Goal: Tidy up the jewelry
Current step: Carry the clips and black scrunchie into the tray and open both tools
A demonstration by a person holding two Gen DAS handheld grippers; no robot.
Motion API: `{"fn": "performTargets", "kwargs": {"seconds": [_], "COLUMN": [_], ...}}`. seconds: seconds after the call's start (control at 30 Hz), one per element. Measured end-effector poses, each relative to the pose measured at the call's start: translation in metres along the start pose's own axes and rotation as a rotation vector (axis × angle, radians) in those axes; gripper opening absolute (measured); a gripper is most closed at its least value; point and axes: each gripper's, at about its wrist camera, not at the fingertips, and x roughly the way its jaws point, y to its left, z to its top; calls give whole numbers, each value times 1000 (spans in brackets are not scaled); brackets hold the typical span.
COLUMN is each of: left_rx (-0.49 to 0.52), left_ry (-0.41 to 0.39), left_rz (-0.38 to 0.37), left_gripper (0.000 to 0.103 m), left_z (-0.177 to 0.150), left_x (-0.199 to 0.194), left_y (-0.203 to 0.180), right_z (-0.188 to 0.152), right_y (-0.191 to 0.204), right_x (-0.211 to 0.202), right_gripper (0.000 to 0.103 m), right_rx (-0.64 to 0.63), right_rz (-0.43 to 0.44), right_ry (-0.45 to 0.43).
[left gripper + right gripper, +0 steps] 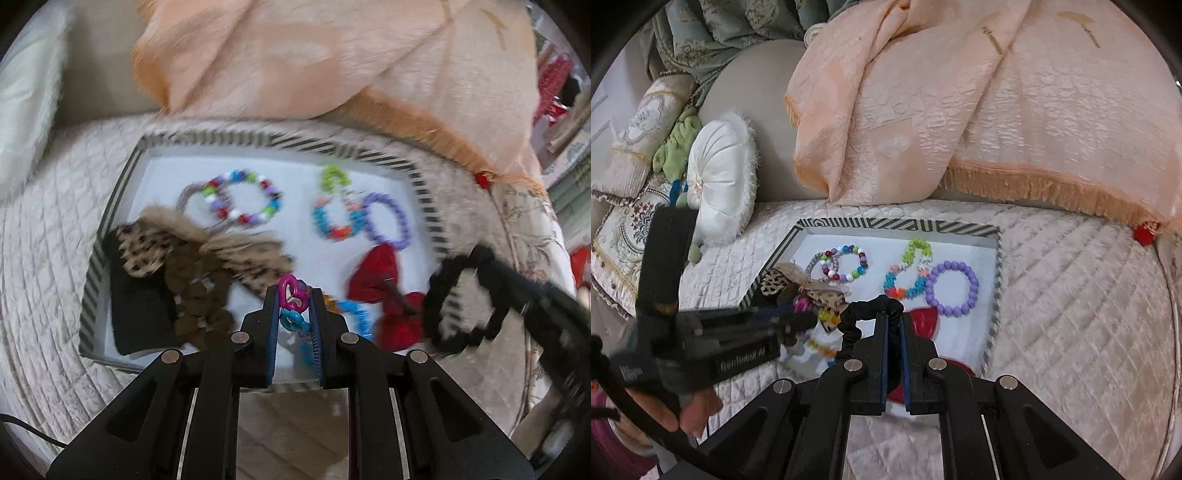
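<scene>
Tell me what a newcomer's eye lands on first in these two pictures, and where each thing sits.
First, the striped-rimmed tray on the quilted seat, with a purple bead bracelet near its right edge and a multicoloured bead bracelet towards its left. Next, the left tongs over the tray, clamped on a chain of pink and blue links. Beside them, the right tongs grip a black scrunchie.

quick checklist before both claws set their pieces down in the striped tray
1. Left claw shut on the plastic link chain: ok.
2. Right claw shut on the black scrunchie: ok.
3. Both pieces over the striped tray: ok.
4. Bare tray floor under the chain: cannot tell, blurred.
5. Scrunchie clear of the red bow: not ok, it hangs right over it.
6. Claws apart from each other: ok.
</scene>
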Motion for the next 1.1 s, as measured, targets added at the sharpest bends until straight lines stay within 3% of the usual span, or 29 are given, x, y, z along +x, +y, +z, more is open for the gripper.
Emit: {"fn": "performTargets", "kwargs": {"seconds": [0.2, 0.6, 0.73, 0.93, 1.0, 1.07, 1.1], "left_rx": [-39, -32, -15, 4, 5, 2, 2], "left_ry": [-10, 6, -3, -11, -1, 6, 6], "left_rz": [28, 4, 13, 37, 45, 41, 41], "left_gripper": [15, 15, 15, 16, 23, 34, 36], "left_z": [-3, -7, -8, -9, -9, -11, -12], "left_x": [1, 16, 18, 19, 20, 19, 18], "left_y": [29, 37, 36, 31, 30, 30, 29], "right_z": [32, 64, 64, 64, 62, 60, 59], "right_y": [5, 8, 1, -4, -5, -6, -6], "right_x": [56, 152, 163, 155, 146, 137, 133], "right_gripper": [5, 5, 5, 9, 13, 29, 30], "right_rx": [24, -4, 18, 56, 66, 73, 75], "right_rz": [25, -84, -119, -81, -74, -72, -66], "right_ry": [45, 150, 152, 119, 107, 96, 96]}}
